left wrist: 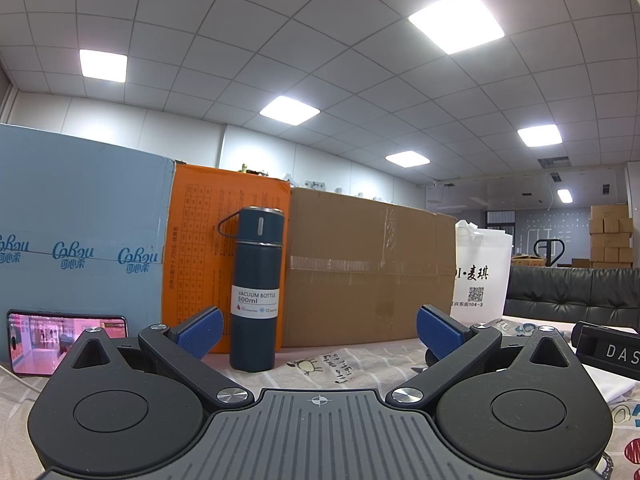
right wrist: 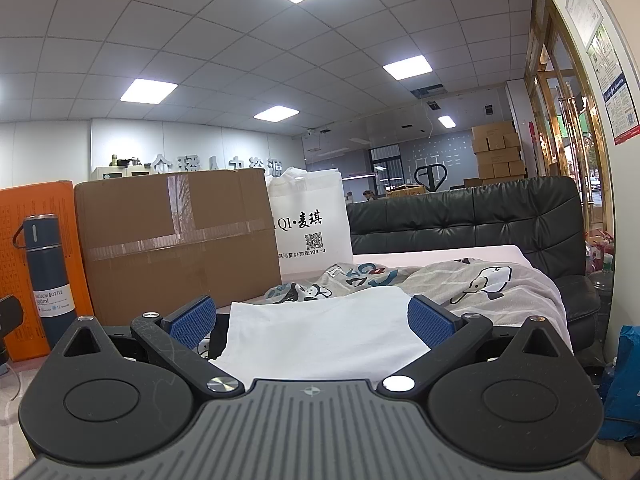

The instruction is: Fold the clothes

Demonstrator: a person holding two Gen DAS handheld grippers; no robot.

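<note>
Cartoon-print bedsheet [right wrist: 480,280] carries the white T-shirt [right wrist: 320,332], dead ahead of the right gripper [right wrist: 318,320]; left gripper [left wrist: 318,332] is farther off, both spread wide, empty.

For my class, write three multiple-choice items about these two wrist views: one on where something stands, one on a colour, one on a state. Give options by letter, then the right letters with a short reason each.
1. Where does the vacuum bottle stand?
A. Inside the white bag
B. Upright in front of the orange box and the brown carton
C. Lying on the sofa

2. What colour are the pads on the gripper fingers?
A. Blue
B. Red
C. Yellow

3. In what state is the right gripper?
A. Shut on the white garment
B. Shut on the bottle
C. Open, holding nothing

Answers:
1 B: the bottle stands upright where the orange box meets the brown carton.
2 A: the textured pads show blue in both views.
3 C: its jaws stand wide apart, with the white garment lying flat beyond them, ungripped.
</note>
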